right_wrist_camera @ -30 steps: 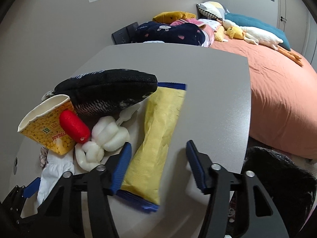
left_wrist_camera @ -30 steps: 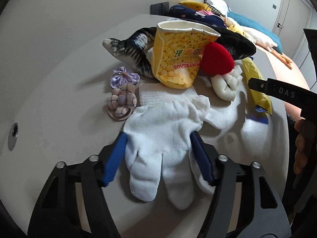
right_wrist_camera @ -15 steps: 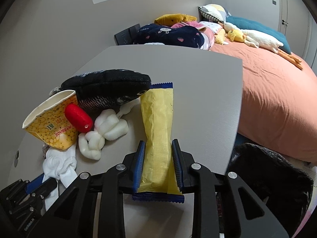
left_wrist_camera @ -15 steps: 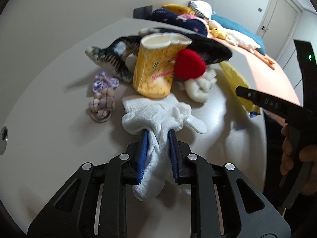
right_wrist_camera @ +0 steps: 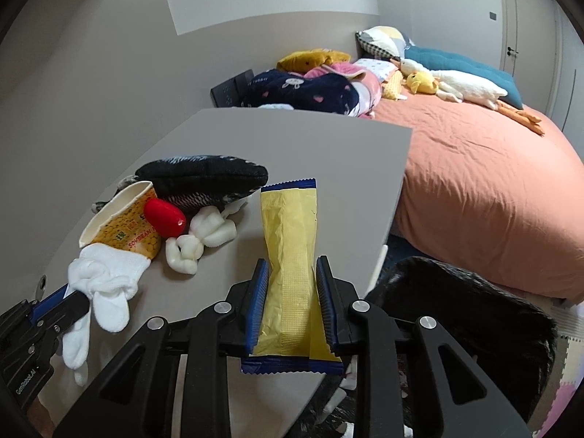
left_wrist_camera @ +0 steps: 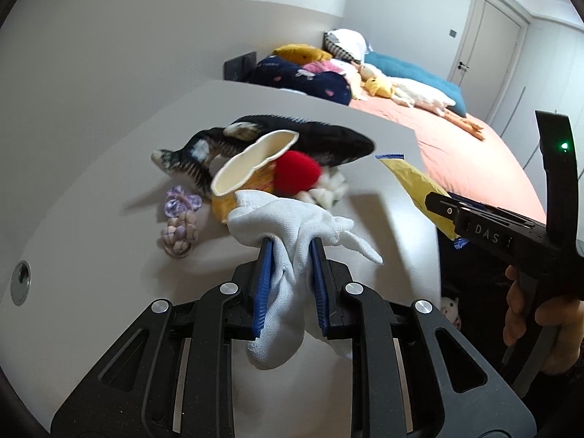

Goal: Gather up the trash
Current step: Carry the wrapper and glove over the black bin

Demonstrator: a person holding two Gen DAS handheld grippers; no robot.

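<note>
My left gripper is shut on a white knit glove, which hangs bunched between the blue pads, lifted off the grey table. My right gripper is shut on a yellow snack wrapper with blue ends, held up above the table's near edge. From the left wrist view the wrapper and the right gripper's body show at the right. In the right wrist view the glove hangs at the lower left. A crushed yellow soybean cup lies on the table.
On the table lie a black plush fish, a red plush piece, a white knotted toy and two purple fabric flowers. A bed with an orange cover, pillows and plush toys stands behind. A dark chair sits at the table's right edge.
Both grippers closed, the left on the glove and the right on the wrapper, then rose and lifted them off the table.
</note>
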